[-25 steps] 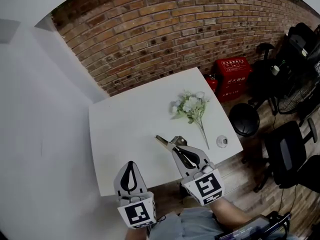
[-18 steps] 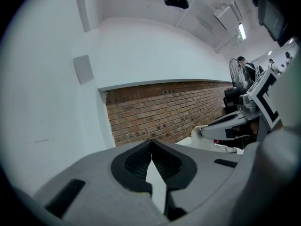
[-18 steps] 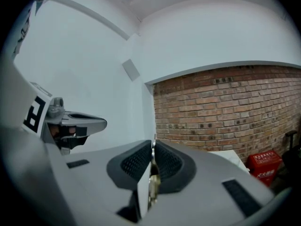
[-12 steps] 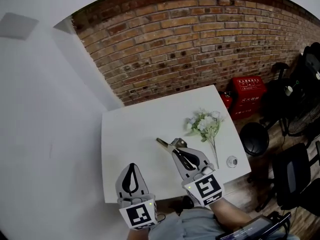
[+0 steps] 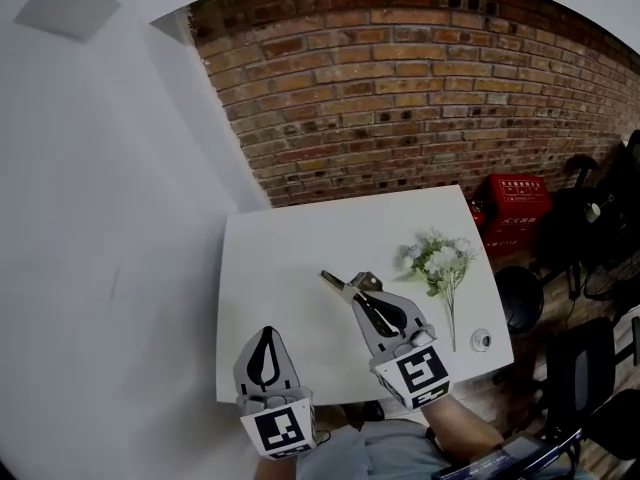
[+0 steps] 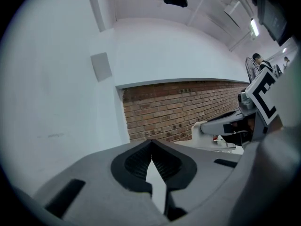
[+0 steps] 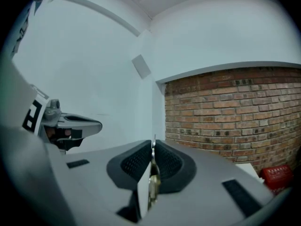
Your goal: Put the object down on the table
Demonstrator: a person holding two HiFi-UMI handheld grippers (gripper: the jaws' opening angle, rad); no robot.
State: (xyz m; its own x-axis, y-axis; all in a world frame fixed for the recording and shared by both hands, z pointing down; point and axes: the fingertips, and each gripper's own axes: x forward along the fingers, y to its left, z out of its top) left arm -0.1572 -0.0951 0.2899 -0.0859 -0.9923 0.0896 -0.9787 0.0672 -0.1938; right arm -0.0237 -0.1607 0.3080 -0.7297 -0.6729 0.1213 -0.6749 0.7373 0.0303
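My right gripper (image 5: 356, 295) is shut on a metal pair of scissors (image 5: 337, 281), held above the white table (image 5: 280, 253) with the blades pointing to the far left. In the right gripper view a thin metal edge of the scissors (image 7: 153, 179) stands pinched between the dark pads of the right gripper (image 7: 153, 161). My left gripper (image 5: 265, 336) hovers at the table's near edge, shut with nothing between its pads. In the left gripper view the left gripper (image 6: 151, 160) points at the brick wall.
A bunch of white artificial flowers (image 5: 437, 258) lies on the table's right side, with a small round metal thing (image 5: 481, 340) near the front right corner. Red crates (image 5: 515, 203) and dark office chairs (image 5: 590, 368) stand on the floor to the right. A brick wall (image 5: 420, 88) runs behind.
The head view has swung, so the table and flowers now sit further right in it. Both grippers keep their places relative to each other. The scissors stay gripped.
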